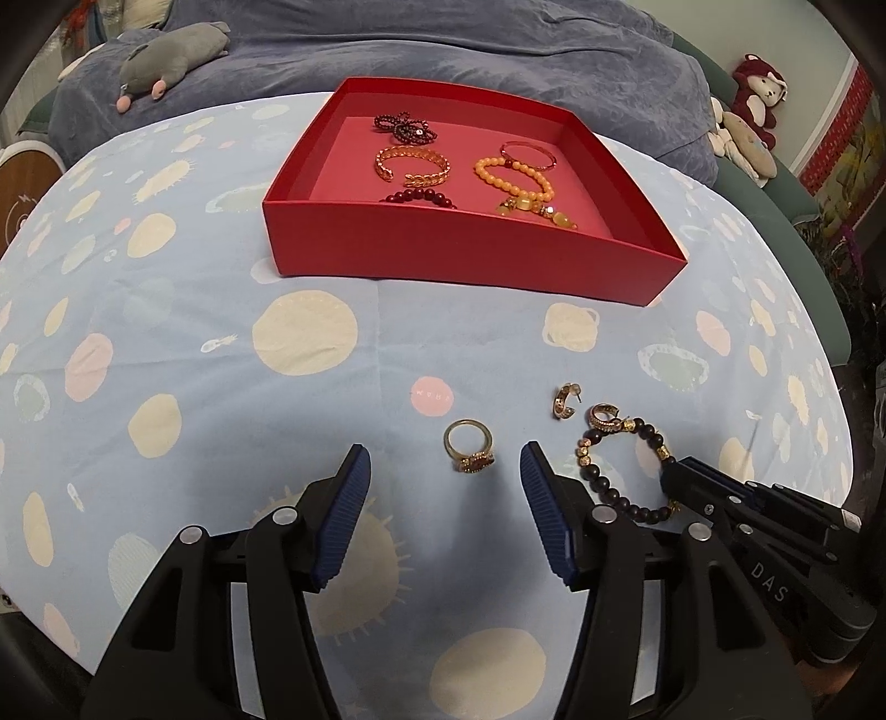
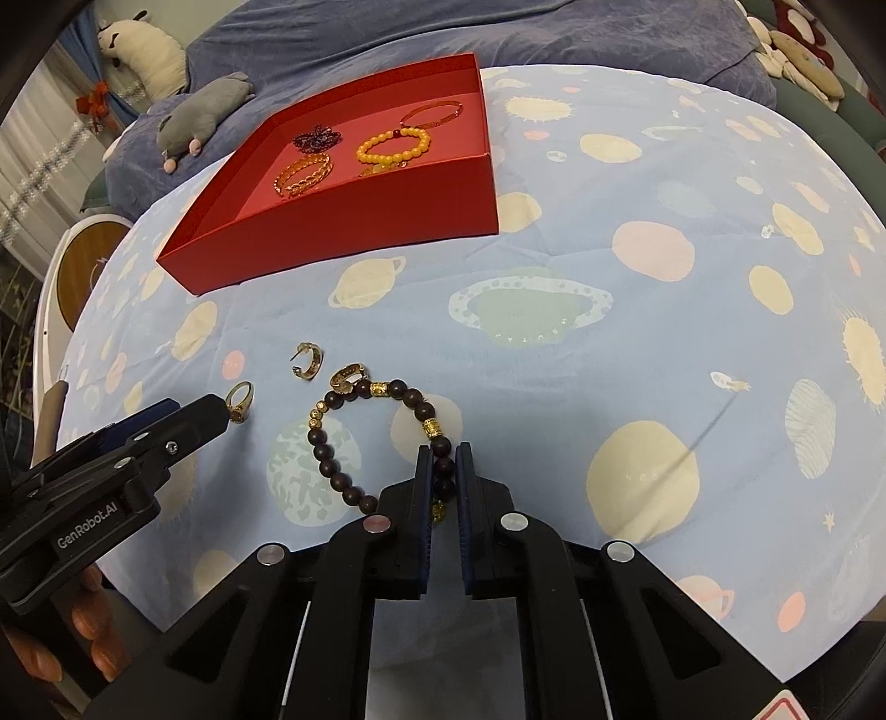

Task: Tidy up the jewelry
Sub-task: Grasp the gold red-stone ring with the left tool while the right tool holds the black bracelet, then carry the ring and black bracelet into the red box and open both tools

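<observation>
Two hand-held grippers: our right [image 2: 443, 471] pinches the light, floppy beaded bracelet [image 2: 354, 443] by its beads; our left [image 1: 443, 498] gapes around the stiff ring [image 1: 469, 446].

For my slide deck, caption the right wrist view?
Right gripper pinches a dark beaded bracelet near the red tray.

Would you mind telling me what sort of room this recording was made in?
Most likely a bedroom: a planet-print sheet covers the work surface, a rumpled blue blanket lies behind it, and plush toys, such as the grey one, sit around.

box front wall [image 1: 470, 249] hides part of the dark red bracelet [image 1: 423, 196].
</observation>
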`<state>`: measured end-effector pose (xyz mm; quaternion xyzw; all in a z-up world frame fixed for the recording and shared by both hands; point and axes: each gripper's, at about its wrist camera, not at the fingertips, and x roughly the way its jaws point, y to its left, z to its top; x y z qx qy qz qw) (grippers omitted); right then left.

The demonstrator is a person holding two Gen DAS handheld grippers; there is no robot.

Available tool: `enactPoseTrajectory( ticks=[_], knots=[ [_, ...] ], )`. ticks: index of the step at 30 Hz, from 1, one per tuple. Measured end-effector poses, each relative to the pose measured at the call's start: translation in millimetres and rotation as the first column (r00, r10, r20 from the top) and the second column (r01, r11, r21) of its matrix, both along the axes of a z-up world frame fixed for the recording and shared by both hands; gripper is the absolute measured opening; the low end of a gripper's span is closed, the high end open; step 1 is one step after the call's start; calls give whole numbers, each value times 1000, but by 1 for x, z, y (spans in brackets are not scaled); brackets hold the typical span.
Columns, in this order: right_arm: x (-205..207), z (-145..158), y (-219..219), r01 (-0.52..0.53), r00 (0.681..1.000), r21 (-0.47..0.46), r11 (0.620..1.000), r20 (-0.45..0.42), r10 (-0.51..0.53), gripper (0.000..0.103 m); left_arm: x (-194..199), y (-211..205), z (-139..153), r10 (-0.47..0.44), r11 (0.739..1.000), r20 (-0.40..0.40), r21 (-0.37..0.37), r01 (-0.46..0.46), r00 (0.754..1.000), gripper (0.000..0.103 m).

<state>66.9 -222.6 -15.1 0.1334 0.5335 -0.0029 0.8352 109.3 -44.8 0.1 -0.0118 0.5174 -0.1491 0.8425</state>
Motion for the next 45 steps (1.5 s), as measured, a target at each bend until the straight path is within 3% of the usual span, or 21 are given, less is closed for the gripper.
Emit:
enactPoseTrajectory(
  ticks=[3, 8, 26, 34, 45],
  knots=[
    [2, 0, 0, -3, 1000, 3, 1000, 0, 3, 8, 5, -4, -5, -12, 1000, -13, -4, 12, 1000, 41],
    [4, 2, -1, -4, 1000, 13, 1000, 2, 4, 8, 6, -8, -9, -45, 999, -21, -5, 45, 999, 16],
    [1, 71, 11, -27, 987, 18, 999, 160, 24, 8, -11, 19, 22, -14, 999, -6, -30, 14, 1000, 15],
    [-7, 89, 15, -35, 982, 25, 999, 186, 30, 8, -18, 28, 39, -4, 999, 17, -35, 4, 1000, 15],
    [23, 116, 15, -59, 969, 15, 998, 239, 54, 8, 6, 25, 65, -30, 999, 54, -35, 32, 998, 15]
  ],
)
